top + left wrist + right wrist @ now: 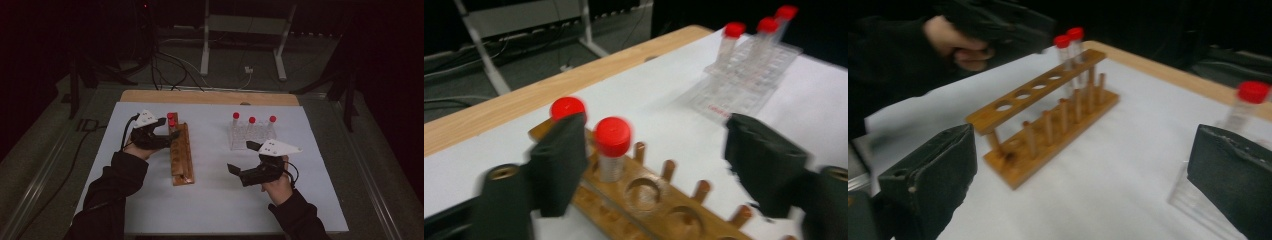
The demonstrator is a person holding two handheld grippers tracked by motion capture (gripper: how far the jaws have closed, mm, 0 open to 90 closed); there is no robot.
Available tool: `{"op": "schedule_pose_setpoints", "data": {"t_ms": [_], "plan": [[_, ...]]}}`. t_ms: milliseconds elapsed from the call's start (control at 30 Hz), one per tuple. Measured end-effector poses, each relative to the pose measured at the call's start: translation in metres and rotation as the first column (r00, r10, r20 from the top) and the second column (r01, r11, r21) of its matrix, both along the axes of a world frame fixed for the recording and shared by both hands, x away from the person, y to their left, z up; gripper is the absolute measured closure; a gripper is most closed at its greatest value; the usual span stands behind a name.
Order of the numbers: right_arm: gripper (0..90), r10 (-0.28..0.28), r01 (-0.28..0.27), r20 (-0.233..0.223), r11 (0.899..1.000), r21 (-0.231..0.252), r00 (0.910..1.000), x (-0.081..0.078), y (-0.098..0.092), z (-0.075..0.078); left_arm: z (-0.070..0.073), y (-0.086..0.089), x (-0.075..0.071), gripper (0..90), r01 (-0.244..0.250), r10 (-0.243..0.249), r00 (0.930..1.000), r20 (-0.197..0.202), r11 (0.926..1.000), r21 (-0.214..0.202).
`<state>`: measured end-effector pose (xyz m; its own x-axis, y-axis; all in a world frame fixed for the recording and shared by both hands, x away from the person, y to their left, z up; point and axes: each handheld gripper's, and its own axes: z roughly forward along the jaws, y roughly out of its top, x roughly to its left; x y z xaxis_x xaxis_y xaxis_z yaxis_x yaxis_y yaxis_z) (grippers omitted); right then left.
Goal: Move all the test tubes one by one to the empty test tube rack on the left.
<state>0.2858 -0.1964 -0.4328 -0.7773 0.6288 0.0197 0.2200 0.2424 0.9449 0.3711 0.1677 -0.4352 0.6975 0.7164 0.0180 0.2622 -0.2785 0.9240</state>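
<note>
Jaws of the left gripper [654, 165] stand apart beside two red-capped tubes [612, 147] in the wooden rack [181, 152] near the table's [150, 200] far-left corner; the right gripper [242, 161] gapes empty by the clear rack [247, 137].

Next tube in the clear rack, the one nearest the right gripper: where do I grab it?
Grip the tube just under its red cap, coming from above with the right gripper, whose jaws are open. It stands upright in the clear rack, and its lower body sits inside it.
</note>
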Motion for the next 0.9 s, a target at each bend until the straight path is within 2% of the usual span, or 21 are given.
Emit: {"op": "schedule_pose_setpoints", "data": {"t_ms": [33, 133, 167, 233, 300, 533, 633, 700, 900], "plan": [[0.0, 0.011, -0.011, -0.005, 1.000, 0.006, 0.9999, 0.001, -0.001, 0.002, 0.001, 0.000, -0.003, 17.7, 0.011, -0.011, 0.9999, 0.003, 0.9999, -0.011], [0.0, 0.009, -0.009, 0.003, 1.000, 0.004, 1.0000, 0.003, -0.004, 0.005, 0.007, 0.000, -0.017, 12.7, 0.057, -0.057, 0.9983, 0.009, 0.9979, -0.030], [0.0, 0.003, -0.003, 0.003, 1.000, 0.006, 1.0000, 0.004, -0.005, 0.006, 0.008, 0.000, -0.022, 8.9, 0.072, -0.072, 0.9973, 0.011, 0.9969, -0.030], [0.0, -0.004, 0.004, 0.001, 1.000, 0.012, 1.0000, 0.006, -0.009, 0.008, 0.010, -0.001, -0.031, 7.8, 0.104, -0.103, 0.9946, 0.013, 0.9942, -0.030], [0.0, -0.033, 0.033, 0.010, 0.999, 0.013, 0.9994, 0.009, -0.012, 0.011, 0.011, -0.002, -0.041, 2.0, 0.127, -0.126, 0.9919, 0.010, 0.9916, -0.025], [0.0, -0.126, 0.126, 0.028, 0.992, 0.003, 0.9917, 0.023, -0.030, 0.019, 0.006, 0.001, -0.067, 2.0, 0.178, -0.176, 0.9840, 0.027, 0.9817, -0.068], [0.0, -0.176, 0.176, 0.032, 0.984, -0.003, 0.9838, 0.032, -0.039, 0.020, 0.003, 0.003, -0.073, 2.0, 0.184, -0.182, 0.9826, 0.037, 0.9802, -0.073], [0.0, -0.208, 0.208, 0.027, 0.978, -0.001, 0.9777, 0.038, -0.045, 0.020, 0.000, 0.003, -0.076, 2.0, 0.168, -0.165, 0.9850, 0.050, 0.9834, -0.068], [0.0, -0.308, 0.308, 0.006, 0.951, -0.013, 0.9514, 0.055, -0.061, 0.011, -0.004, 0.004, -0.080, 2.0, 0.181, -0.177, 0.9828, 0.054, 0.9801, -0.082]]}}
